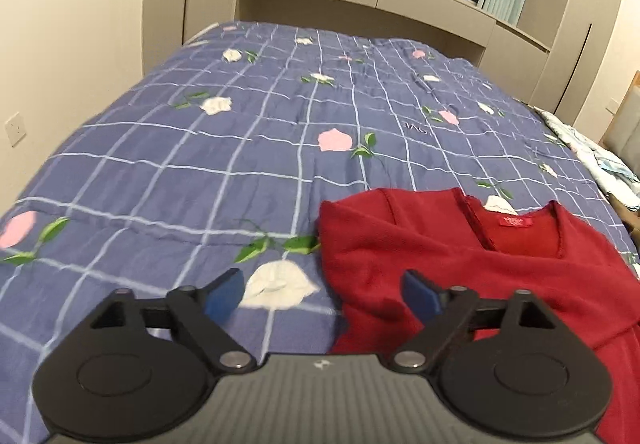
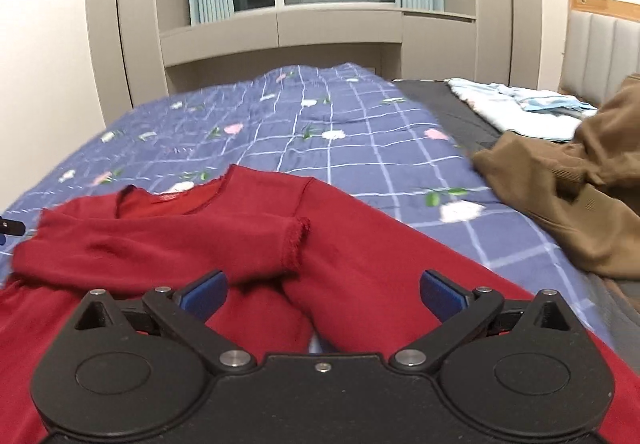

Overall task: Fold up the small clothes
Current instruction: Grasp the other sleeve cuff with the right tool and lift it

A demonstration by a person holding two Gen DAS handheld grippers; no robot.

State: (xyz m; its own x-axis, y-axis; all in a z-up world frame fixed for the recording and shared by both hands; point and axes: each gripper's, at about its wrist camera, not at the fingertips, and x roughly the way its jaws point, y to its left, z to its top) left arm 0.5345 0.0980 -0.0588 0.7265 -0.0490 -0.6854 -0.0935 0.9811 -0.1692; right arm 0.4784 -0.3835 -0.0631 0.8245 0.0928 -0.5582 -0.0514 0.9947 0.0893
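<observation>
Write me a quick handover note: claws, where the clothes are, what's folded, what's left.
Left claw: open, empty, over the red top's edge.
Right claw: open, empty, above the red top.
Red top: flat on the blue floral quilt, both sleeves folded in across the chest.
Brown garment: heaped to the right, unfolded.
Left: fold the red top's body up, then do the brown garment.

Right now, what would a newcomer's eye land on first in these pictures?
The red sweater, lying on the blue floral bedspread with its sleeves folded across the front. Both the left gripper and right gripper are open and empty above it. A brown garment is heaped at the right.
</observation>
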